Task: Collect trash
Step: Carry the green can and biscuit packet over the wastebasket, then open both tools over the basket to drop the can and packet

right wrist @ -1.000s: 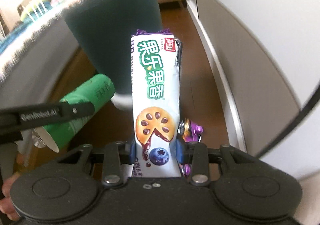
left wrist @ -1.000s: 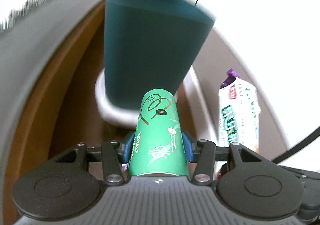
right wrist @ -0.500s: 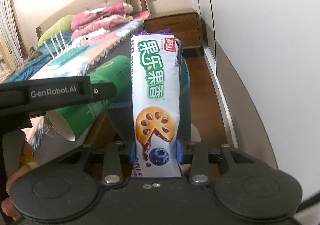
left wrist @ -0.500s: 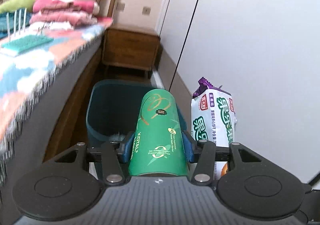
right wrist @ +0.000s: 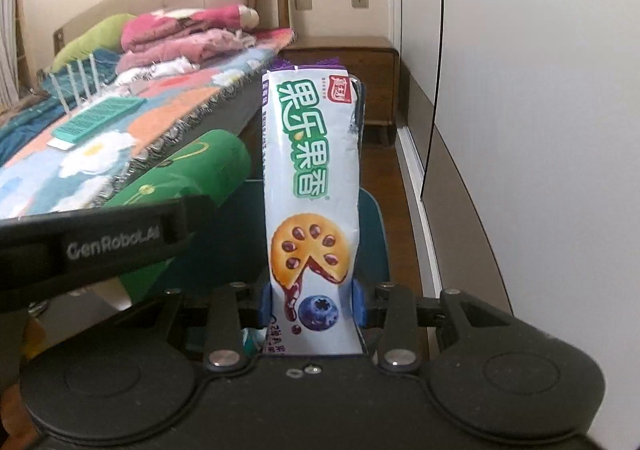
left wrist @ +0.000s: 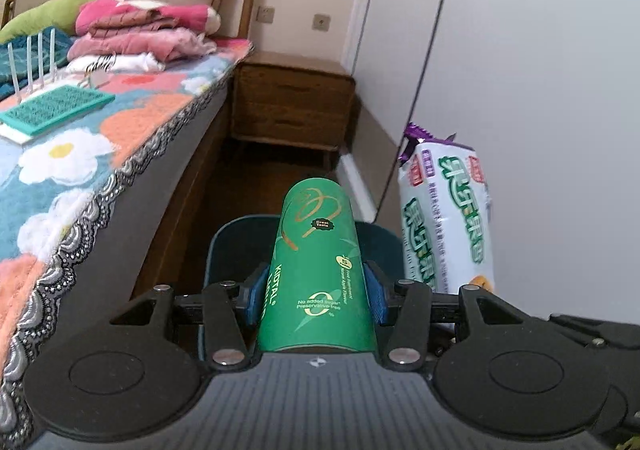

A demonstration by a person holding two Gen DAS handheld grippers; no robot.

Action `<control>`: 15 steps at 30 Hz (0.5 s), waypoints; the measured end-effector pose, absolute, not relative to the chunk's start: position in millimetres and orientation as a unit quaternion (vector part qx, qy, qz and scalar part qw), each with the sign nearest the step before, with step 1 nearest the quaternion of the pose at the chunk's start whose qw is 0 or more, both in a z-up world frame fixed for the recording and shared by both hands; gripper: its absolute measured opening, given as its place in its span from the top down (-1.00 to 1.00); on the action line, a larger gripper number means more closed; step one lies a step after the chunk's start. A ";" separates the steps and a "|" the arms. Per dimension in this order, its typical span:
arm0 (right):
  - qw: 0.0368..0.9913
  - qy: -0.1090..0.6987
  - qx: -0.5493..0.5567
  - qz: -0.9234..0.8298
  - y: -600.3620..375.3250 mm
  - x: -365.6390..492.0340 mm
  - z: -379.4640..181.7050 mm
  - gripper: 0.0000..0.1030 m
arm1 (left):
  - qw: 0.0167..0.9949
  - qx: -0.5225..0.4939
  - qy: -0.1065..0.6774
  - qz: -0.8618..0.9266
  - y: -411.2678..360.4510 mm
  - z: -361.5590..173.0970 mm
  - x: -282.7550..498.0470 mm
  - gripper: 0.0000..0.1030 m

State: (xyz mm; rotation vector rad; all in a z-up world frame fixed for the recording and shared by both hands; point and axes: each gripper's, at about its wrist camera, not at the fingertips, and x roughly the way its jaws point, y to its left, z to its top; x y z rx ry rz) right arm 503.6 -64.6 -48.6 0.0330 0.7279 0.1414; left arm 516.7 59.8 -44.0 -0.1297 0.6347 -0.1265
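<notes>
My left gripper point(left wrist: 316, 300) is shut on a green paper cup point(left wrist: 318, 270), whose closed bottom points away from me. My right gripper point(right wrist: 312, 300) is shut on a white and purple biscuit wrapper point(right wrist: 312, 186) that stands upright between the blue pads. A dark teal bin point(left wrist: 228, 246) sits on the floor just below and beyond both loads; its rim shows beside the cup in the left wrist view, and the bin point(right wrist: 372, 226) peeks out behind the wrapper in the right wrist view. The wrapper point(left wrist: 448, 218) hangs right of the cup; the cup point(right wrist: 188, 174) lies left of the wrapper.
A bed point(left wrist: 80, 138) with a flowered cover, folded clothes and a teal brush runs along the left. A wooden nightstand point(left wrist: 292, 102) stands at the far end of a narrow wood-floor aisle. White wardrobe doors point(left wrist: 540, 90) close off the right side.
Both grippers have risen and drawn back with their loads. The bin, which filled the view close ahead, now sits low and small below them, and the bed and nightstand have come into sight.
</notes>
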 end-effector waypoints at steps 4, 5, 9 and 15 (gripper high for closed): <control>0.927 0.370 -0.004 0.066 -55.9 519.1 -63.3 0.29 | 0.939 -0.059 0.337 -0.043 71.2 -67.9 540.5 0.07; 0.926 0.372 -0.007 0.067 -52.0 524.3 -66.8 0.29 | 0.936 -0.060 0.345 -0.039 74.7 -74.2 546.1 0.07; 0.921 0.383 -0.009 0.071 -41.9 533.7 -77.2 0.29 | 0.922 -0.073 0.379 -0.036 86.4 -93.1 565.3 0.07; 0.909 0.412 -0.018 0.068 -33.5 540.3 -99.3 0.21 | 0.915 -0.045 0.401 -0.030 83.6 -109.1 574.7 0.07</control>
